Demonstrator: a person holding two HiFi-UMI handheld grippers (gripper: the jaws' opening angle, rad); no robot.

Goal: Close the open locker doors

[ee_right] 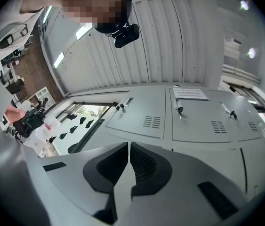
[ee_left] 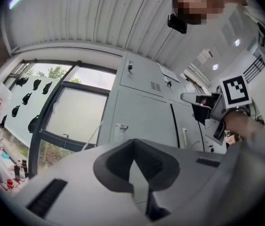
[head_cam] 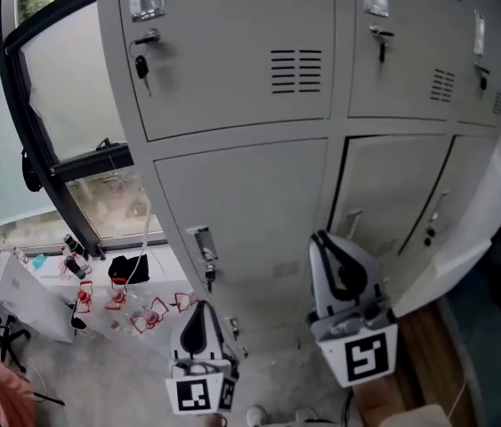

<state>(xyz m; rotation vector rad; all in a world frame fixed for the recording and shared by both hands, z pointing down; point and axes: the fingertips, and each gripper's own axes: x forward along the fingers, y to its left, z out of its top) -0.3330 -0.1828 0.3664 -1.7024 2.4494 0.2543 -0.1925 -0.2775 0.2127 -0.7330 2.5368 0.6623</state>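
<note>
all fingers [ee_right: 146, 166] pinched together, empty; the open locker door [head_cam: 477, 225] hangs just right of my right gripper [head_cam: 326, 243], left gripper [head_cam: 202, 314] farther off.

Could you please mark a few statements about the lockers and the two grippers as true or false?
1. The left gripper and the right gripper both have their jaws together with nothing between them. True.
2. A key hangs from the lock of the grey metal upper-left locker door. True; the key dangles near the door's left edge.
3. Every locker door is shut. False: a pale grey door panel at the lower right stands swung outward.
4. The dark-framed window is to the right of the lockers. False: it is on their left.
5. The right gripper is gripping a locker handle. False: it holds nothing.
</note>
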